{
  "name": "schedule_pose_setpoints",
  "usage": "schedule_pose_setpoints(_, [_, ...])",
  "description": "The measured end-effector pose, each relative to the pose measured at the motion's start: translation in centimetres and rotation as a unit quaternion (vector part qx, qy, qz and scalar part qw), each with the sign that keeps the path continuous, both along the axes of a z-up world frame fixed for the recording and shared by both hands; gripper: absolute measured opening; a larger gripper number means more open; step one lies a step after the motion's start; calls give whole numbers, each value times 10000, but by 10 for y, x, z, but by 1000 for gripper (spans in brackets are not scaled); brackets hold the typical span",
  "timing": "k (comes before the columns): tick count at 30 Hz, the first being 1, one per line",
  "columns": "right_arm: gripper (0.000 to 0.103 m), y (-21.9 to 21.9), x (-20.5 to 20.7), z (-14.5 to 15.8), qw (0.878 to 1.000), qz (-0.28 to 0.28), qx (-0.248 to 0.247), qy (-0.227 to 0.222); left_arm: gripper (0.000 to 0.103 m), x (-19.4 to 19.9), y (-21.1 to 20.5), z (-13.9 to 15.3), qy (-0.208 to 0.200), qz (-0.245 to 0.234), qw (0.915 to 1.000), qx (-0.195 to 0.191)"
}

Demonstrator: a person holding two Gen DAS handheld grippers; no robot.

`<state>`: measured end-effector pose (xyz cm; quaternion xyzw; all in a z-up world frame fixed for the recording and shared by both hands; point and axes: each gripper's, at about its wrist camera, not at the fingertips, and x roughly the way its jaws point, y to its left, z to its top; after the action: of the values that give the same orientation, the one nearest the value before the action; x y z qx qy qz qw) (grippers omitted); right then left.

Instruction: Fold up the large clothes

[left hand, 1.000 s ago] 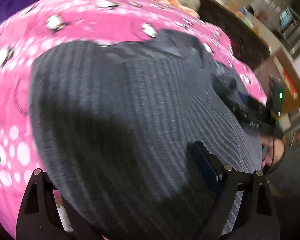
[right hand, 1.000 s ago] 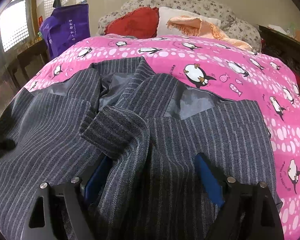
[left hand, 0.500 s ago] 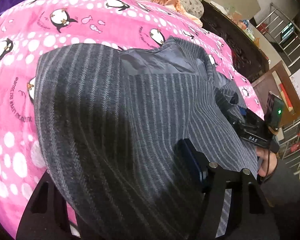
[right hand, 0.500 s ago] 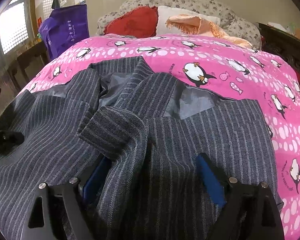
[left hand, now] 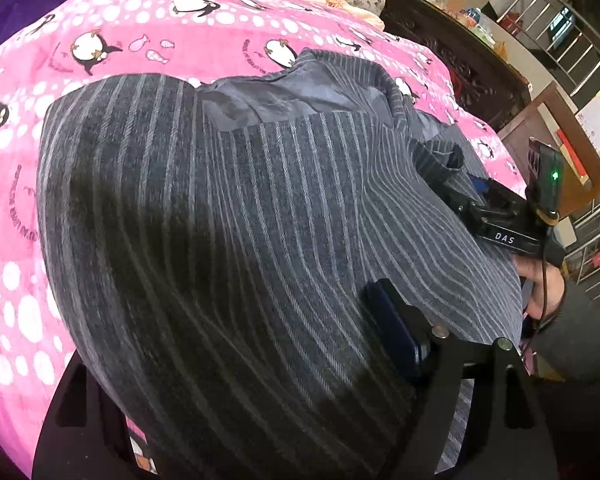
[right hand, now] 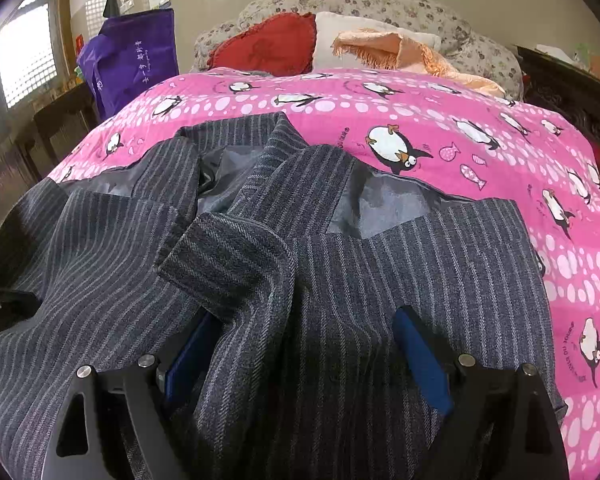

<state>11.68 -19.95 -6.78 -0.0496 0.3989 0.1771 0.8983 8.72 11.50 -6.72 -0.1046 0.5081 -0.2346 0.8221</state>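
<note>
Bed (right hand: 440, 120): pink penguin-print cover, stretching ahead of both hand-held grippers to the headboard.

Jacket (right hand: 380, 280): large, dark grey with pale stripes, lying on the bed directly under and ahead of both hand-held grippers. Both front panels lie turned in over the middle with grey lining (right hand: 396, 208) showing near the collar, which sits at the far end. One sleeve (right hand: 228, 256) lies loose across the centre. Judged partly folded: sides brought in, sleeve untidy, lengthwise fold not yet made.

Cushions: one red (right hand: 268, 46), one white with an orange fringed cloth, far ahead against the headboard.

Purple bag (right hand: 132, 64): ahead and to the left of the right hand-held gripper.

Right hand-held gripper (right hand: 304, 364): jaws wide apart, cloth bunched between them, pads not pressing it.

Left hand-held gripper (left hand: 240, 360): jaws opening, cloth draped between them; left finger hidden under fabric.
</note>
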Motion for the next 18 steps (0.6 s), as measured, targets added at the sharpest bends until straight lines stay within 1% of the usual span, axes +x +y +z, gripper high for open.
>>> schedule_pose_setpoints(2, [87,0,0,0,10000,-1,-7,2,75,3,2,-2,-30,54,10000,-16])
schedule_pose_setpoints(4, [87,0,-1,0,10000,-13,-15,0,62,8,3,-2,-59,298,9994,137])
schedule_pose_setpoints(5, [87,0,0,1,10000,-17,-31,1,47,9,3,-3,-62,436,9988,217])
schedule_pose_setpoints(6, [88,0,0,1,10000,-24,-39,13,35,13,4,-3,-61,577,9977,339])
schedule_pose_setpoints(7, [88,0,0,1,10000,-32,-36,35,33,14,3,-3,-53,597,9975,384])
schedule_pose_setpoints(9, [87,-2,0,6,9997,-75,-95,190,33,13,1,-3,-96,501,9973,524])
schedule_pose_setpoints(10, [87,-5,-2,15,9992,-239,-215,239,33,11,0,-2,-132,448,9972,588])
schedule_pose_setpoints(11, [87,-9,-7,23,9988,-379,-276,171,33,10,0,-2,-161,387,9972,627])
schedule_pose_setpoints(12, [87,-17,-17,37,9983,-491,-306,1,33,10,0,-2,-164,343,9973,625])
schedule_pose_setpoints(13, [87,-27,-26,47,9982,-494,-314,-145,35,11,2,-2,-148,350,9974,606])
schedule_pose_setpoints(14, [88,-35,-34,54,9979,-479,-363,-256,35,11,3,-3,-141,353,9976,573])
schedule_pose_setpoints(15, [88,-48,-45,59,9964,-511,-553,-395,36,11,3,-3,-155,328,9979,534])
schedule_pose_setpoints(16, [88,-58,-52,60,9946,-579,-729,-466,37,11,3,-3,-185,301,9979,542])
schedule_pose_setpoints(17, [88,-70,-60,59,9917,-684,-941,-540,41,9,2,-2,-231,251,9978,566])
schedule_pose_setpoints(18, [88,-85,-68,55,9893,-796,-1085,-569,46,8,0,-2,-270,197,9978,575])
